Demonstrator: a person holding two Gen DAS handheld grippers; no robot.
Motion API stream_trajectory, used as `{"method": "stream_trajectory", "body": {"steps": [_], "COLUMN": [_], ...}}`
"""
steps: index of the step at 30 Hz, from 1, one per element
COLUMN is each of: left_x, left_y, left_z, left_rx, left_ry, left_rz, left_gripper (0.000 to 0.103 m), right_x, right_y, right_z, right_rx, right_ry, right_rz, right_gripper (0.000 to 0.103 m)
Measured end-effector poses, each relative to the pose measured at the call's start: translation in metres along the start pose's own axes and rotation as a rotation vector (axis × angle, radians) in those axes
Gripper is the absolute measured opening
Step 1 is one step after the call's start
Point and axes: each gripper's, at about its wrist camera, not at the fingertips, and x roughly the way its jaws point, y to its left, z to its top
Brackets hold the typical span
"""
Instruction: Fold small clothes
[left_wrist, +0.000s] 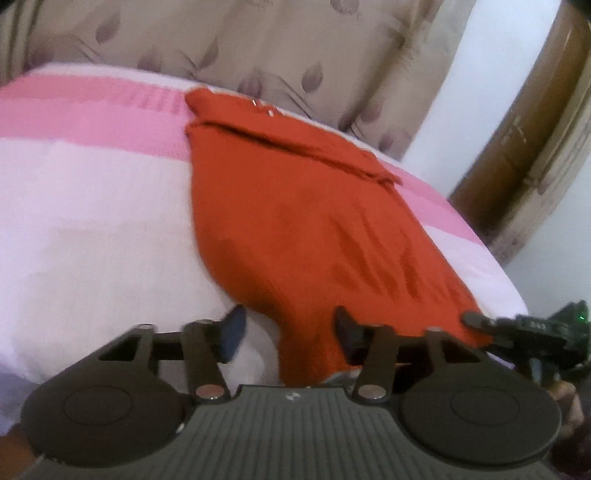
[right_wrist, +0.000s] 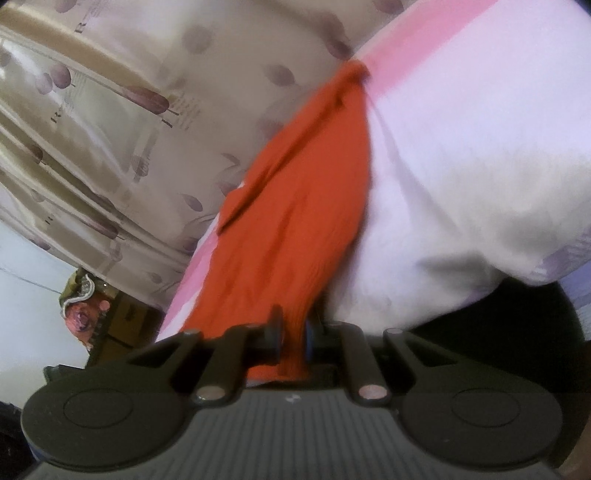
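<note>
The step in hand looks like the laying-down of a fold on the orange-red garment (left_wrist: 295, 221), with one corner let go and the other not yet. Nearest in the left wrist view, the left gripper (left_wrist: 288, 332) has its jaws standing well apart; the near hem of the cloth runs down between them, but neither pad presses on it, so this side holds nothing. Just to its right, the tip of the other tool shows at the garment's near right edge. In the right wrist view the right gripper (right_wrist: 291, 338) has its jaws drawn together on a gathered strip of the same garment (right_wrist: 295, 206), pinched at the near edge and pulled up a little off the bed. Beyond the grippers the garment lies spread on the pink-and-white striped bedcover (left_wrist: 92, 203), a doubled band across its far end, near the leaf-patterned curtain (left_wrist: 258, 44). The next move likely calls for the right side to set its corner down level with the left and release, then for smoothing the wrinkles before another fold.
</note>
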Motion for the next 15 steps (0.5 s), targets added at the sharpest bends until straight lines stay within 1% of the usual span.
{"method": "stream_trajectory", "body": {"steps": [1,3,5,7,8,10,12,13,14,15], "left_x": [-0.002,-0.004,-0.006,-0.005,-0.003,0.001,0.008,0.011,0.014,0.015], "left_y": [0.000,0.002,0.005,0.006,0.003,-0.003,-0.006,-0.005,-0.003,0.000], "left_z": [0.000,0.000,0.001,0.002,0.001,0.001,0.001,0.001,0.000,0.000], "left_rx": [-0.003,-0.011,-0.029,-0.035,-0.028,-0.011,-0.016,-0.030,-0.051,-0.081], "left_ry": [-0.001,-0.001,0.004,0.020,0.026,0.036,0.056,0.058,0.059,0.047], "left_rz": [-0.009,-0.014,-0.016,-0.038,-0.039,-0.045,-0.043,-0.034,-0.035,-0.042], "left_gripper": [0.063,0.074,0.079,0.076,0.076,0.062,0.023,0.014,0.009,0.009], "right_x": [0.000,-0.001,-0.001,-0.001,0.000,0.001,0.001,0.001,0.001,0.001], "right_y": [0.000,0.000,0.003,0.006,0.007,0.006,0.004,0.003,0.002,0.001], "right_z": [0.000,-0.001,-0.002,-0.002,-0.003,-0.002,-0.001,0.000,0.001,0.002], "right_rx": [0.003,-0.003,-0.029,-0.057,-0.063,-0.054,-0.040,-0.031,-0.022,-0.018], "right_ry": [-0.001,-0.004,-0.007,-0.007,-0.007,-0.006,-0.001,-0.001,0.000,0.002], "right_rz": [0.000,-0.004,-0.016,-0.024,-0.023,-0.016,-0.007,-0.003,0.000,0.002], "right_gripper": [0.011,0.011,0.011,0.011,0.011,0.011,0.011,0.011,0.011,0.011]}}
